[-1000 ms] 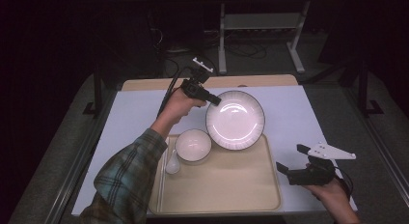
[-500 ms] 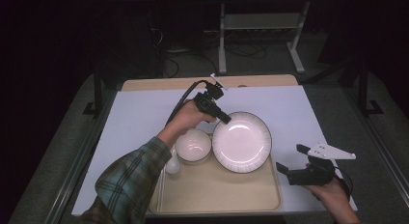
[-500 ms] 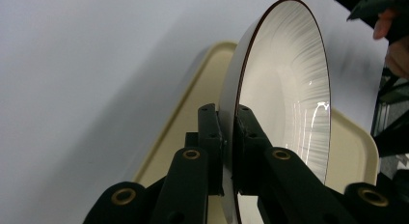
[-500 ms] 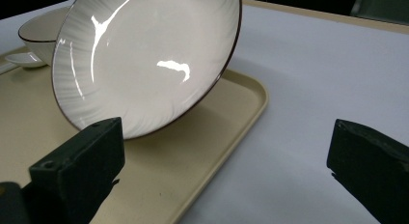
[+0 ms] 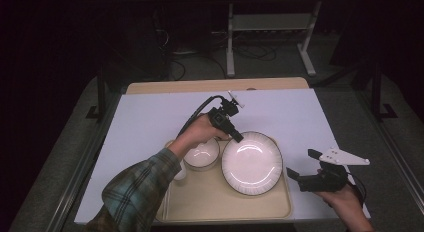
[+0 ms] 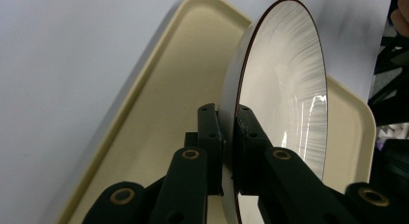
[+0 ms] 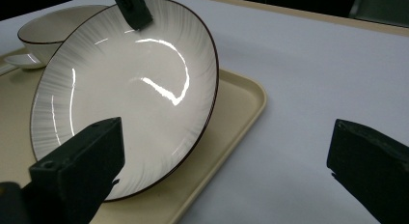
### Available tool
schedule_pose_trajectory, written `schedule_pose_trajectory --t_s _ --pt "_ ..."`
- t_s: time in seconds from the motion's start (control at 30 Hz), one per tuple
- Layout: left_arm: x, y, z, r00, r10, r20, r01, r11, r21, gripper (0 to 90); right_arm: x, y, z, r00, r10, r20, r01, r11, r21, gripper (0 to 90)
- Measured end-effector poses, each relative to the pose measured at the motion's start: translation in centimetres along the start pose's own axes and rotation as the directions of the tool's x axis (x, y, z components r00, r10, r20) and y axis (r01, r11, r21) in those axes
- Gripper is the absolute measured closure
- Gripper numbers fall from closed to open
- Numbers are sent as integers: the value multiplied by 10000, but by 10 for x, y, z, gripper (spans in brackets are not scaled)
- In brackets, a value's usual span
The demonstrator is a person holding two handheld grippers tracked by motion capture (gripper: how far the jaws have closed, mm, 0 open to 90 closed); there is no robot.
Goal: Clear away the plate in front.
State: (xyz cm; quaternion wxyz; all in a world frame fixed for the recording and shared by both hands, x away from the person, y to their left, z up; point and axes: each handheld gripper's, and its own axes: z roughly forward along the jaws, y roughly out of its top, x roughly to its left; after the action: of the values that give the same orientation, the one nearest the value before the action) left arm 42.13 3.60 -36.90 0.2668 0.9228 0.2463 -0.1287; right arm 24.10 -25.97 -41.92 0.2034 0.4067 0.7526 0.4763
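I have the left gripper (image 5: 239, 137) pinched tight on the far rim of the plate (image 5: 251, 162) — in the left gripper view both jaws press on its edge. The plate hangs tilted over the right half of the tray (image 5: 225, 204), its near edge low by the tray floor; I cannot tell if it touches. The bowl (image 5: 201, 153) and a small spoon (image 5: 180, 173) already sit at the tray's left. I judge what's left is lowering the plate flat and letting go. The right gripper (image 5: 300, 167) waits at the near right — jaws wide apart, holding nothing.
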Motion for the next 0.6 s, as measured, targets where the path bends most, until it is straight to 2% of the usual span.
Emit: schedule_pose_trajectory --t_s 0.07,0.1,0.17,0.23,0.3,0.43,0.6 --pt "2 1 5 9999 67 106 -70 9996 288 840 0 0 0 10000 -2 -9 2 10000 6 0" --pt "3 1 8 9999 112 -22 -111 9990 435 842 0 0 0 10000 -7 -16 7 10000 8 0" --pt "5 1 12 9997 155 -196 -143 9982 588 849 1 0 0 10000 -25 -18 25 10000 13 0" --pt "8 2 15 9999 79 -83 -73 9980 626 848 1 0 0 10000 -16 -25 16 10000 14 0" --pt "10 3 19 9997 164 -156 -152 9973 713 842 1 0 0 10000 -25 -27 25 10000 15 0" --pt "17 3 31 9980 286 -565 -210 9913 1299 811 0 0 1 10000 -33 -31 33 10000 10 0" --pt "25 2 39 9974 219 -692 -121 9903 1383 807 0 0 0 10000 -28 -26 28 10000 13 0"
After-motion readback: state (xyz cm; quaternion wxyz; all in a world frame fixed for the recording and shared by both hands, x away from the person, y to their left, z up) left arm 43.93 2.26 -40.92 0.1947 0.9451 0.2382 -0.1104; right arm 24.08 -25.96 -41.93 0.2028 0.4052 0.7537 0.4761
